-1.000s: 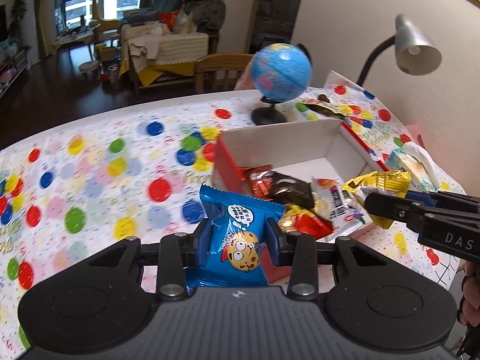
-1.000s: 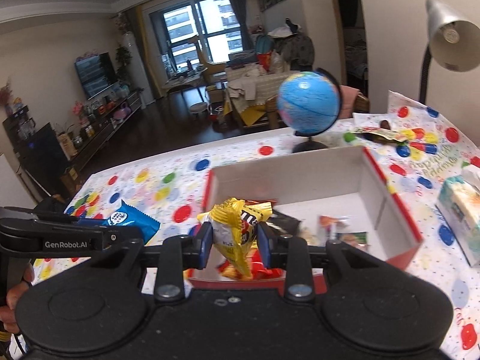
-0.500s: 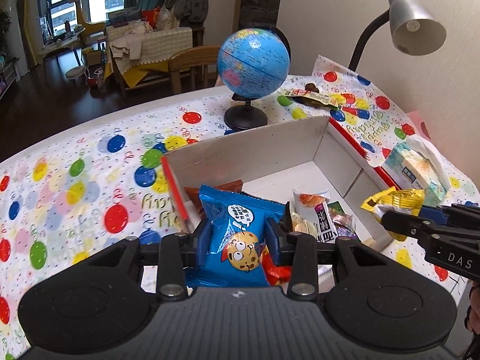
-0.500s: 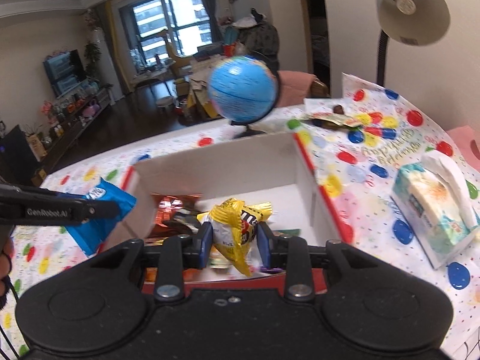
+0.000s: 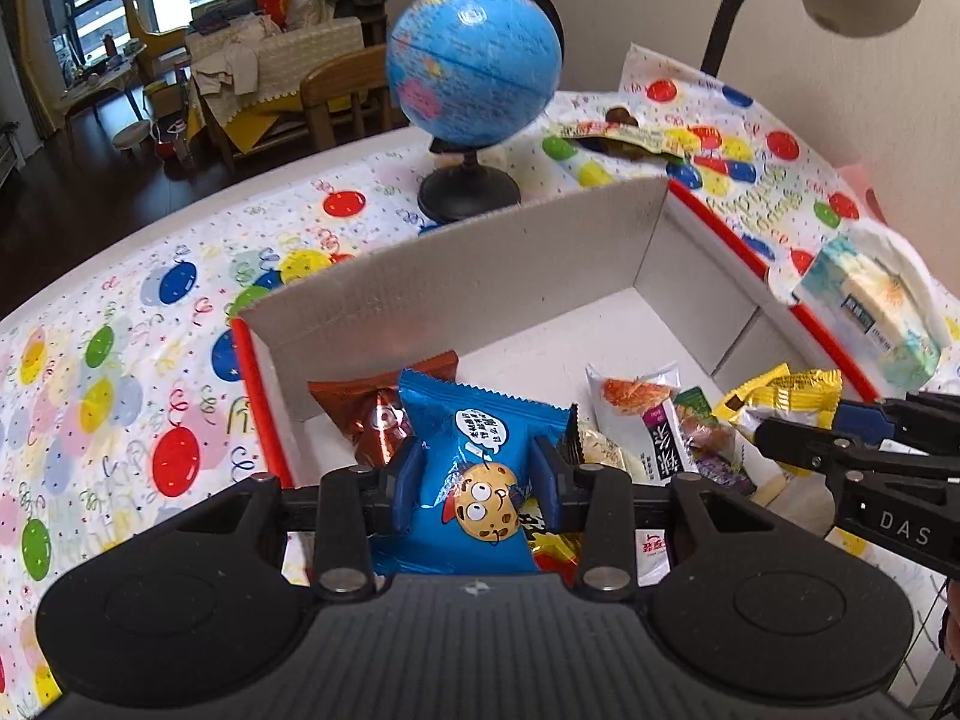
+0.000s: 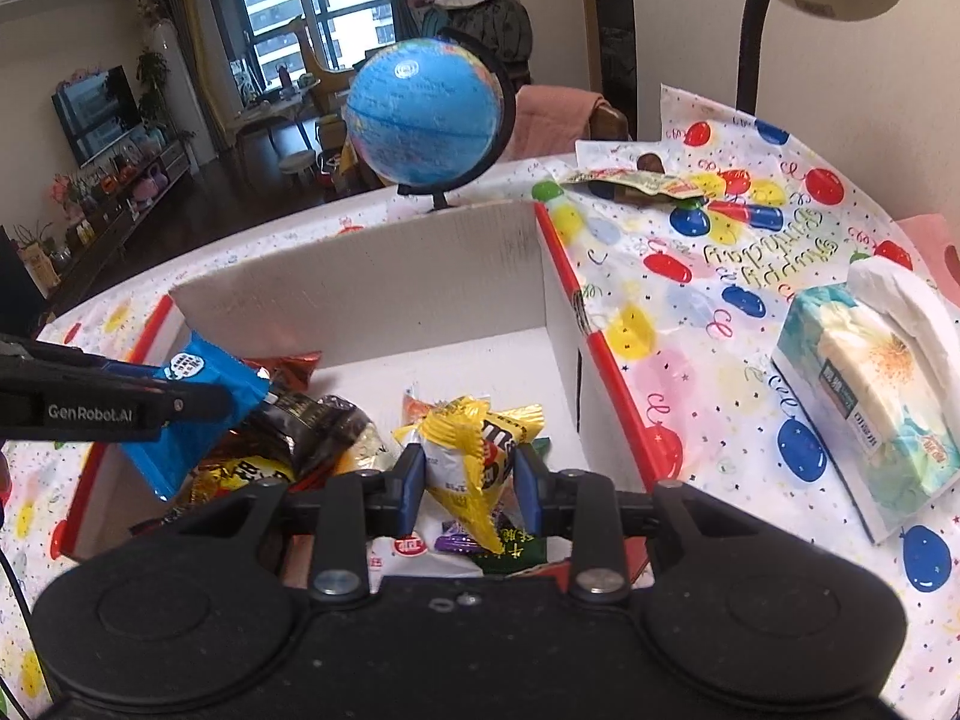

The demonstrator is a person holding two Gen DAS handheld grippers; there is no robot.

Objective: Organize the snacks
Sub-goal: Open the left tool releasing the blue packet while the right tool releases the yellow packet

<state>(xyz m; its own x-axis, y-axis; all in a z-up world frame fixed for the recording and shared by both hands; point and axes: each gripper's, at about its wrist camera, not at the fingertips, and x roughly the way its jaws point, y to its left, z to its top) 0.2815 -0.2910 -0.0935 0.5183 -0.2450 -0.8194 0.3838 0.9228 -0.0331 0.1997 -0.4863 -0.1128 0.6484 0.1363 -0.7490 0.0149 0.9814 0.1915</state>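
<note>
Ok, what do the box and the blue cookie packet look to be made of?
Box: likely corrugated cardboard, matte pale inside, red outside; fluted ridges show on the inner wall.
Blue cookie packet: probably glossy plastic film, with a crimped zigzag top edge and light sheen, pinched in the left gripper.

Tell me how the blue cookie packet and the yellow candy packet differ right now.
The blue cookie packet is flat and smooth with a cartoon cookie face; the yellow candy packet is crumpled and bunched. The blue one sits in the left gripper, the yellow one in the right gripper. Both are clamped between jaws above the red-edged box, not yet dropped in.
</note>
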